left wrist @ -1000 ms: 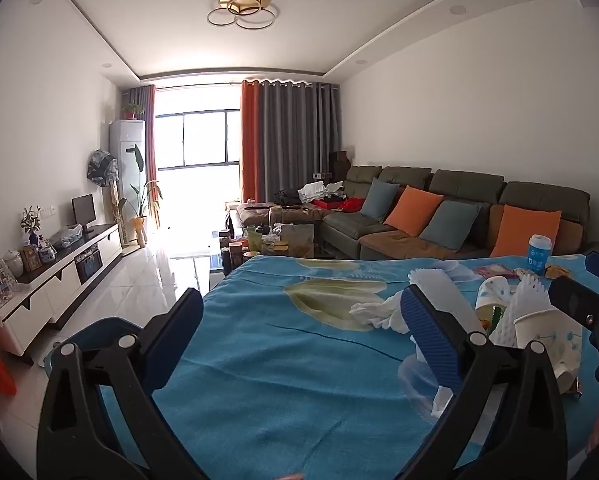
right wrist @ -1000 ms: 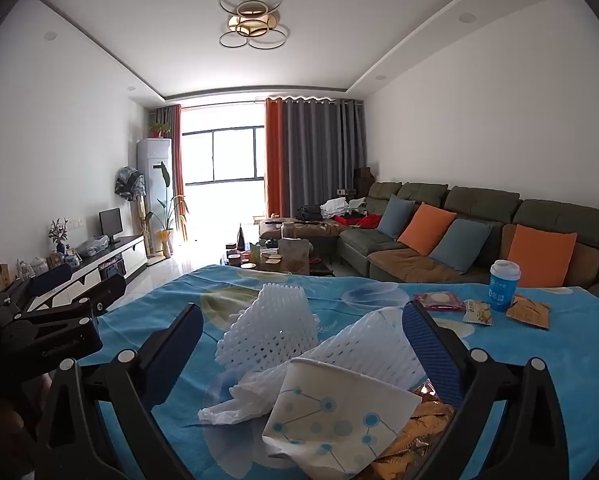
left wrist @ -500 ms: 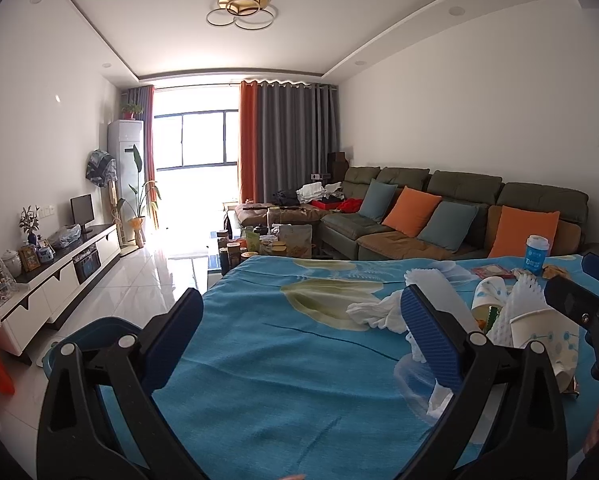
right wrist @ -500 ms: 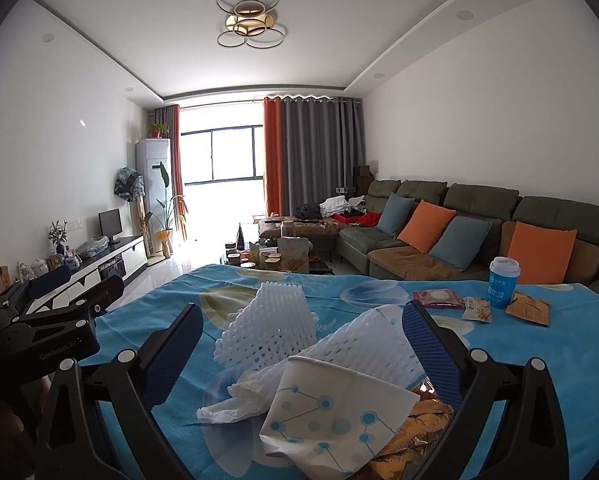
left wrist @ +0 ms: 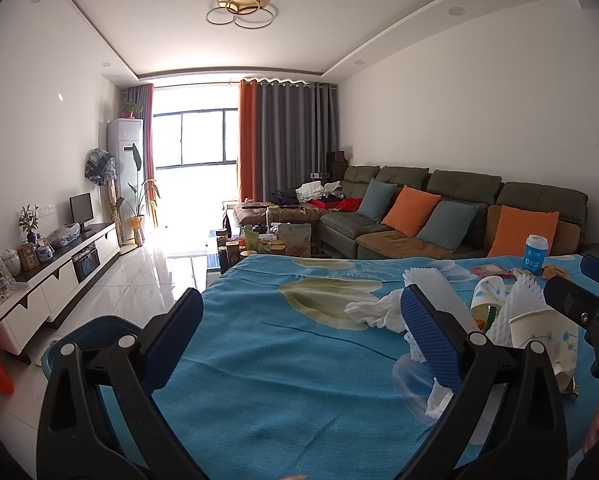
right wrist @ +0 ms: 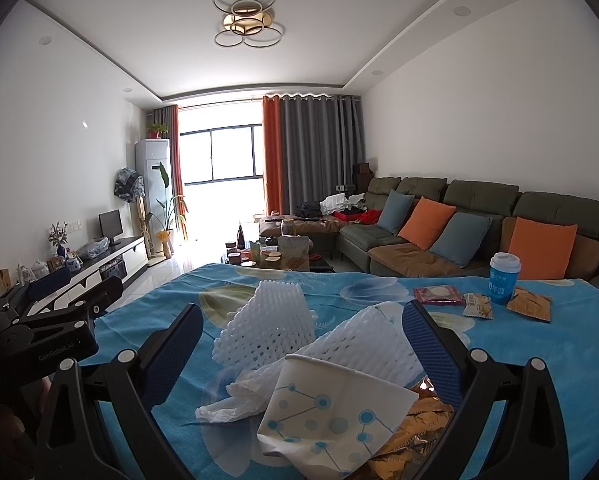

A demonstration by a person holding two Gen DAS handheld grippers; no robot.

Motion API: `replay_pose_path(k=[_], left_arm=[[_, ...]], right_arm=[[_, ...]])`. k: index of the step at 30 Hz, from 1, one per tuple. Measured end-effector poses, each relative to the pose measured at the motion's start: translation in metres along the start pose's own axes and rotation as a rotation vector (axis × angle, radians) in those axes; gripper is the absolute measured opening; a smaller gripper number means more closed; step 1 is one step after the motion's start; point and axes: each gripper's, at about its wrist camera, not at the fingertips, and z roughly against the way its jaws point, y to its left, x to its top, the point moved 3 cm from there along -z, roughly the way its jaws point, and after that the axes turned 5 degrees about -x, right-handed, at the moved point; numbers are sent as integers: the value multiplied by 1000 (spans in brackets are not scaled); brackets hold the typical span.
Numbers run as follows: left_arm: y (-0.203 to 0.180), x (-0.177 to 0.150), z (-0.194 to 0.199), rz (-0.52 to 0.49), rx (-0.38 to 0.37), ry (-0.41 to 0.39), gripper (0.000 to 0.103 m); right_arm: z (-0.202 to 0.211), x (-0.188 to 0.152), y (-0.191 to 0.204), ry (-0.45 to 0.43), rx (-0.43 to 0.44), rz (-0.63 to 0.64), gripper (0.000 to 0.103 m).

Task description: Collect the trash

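Barely anything's moved in the last second: my left gripper (left wrist: 299,340) and right gripper (right wrist: 299,344) both still hover spread apart, cup (right wrist: 331,404) untouched, so nothing collected yet.

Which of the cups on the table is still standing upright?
The blue cup with a white lid near the sofa; the patterned paper cup by the right fingers lies squashed.

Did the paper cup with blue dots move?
No. The paper cup lies in the same spot against the white foam net on the blue tablecloth.
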Motion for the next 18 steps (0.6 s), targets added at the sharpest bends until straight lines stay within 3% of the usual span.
replay_pose_path(k=[18], left_arm=[[-5, 1, 5, -4, -30, 11, 97]], right_arm=[[0, -2, -1, 7, 0, -6, 96]])
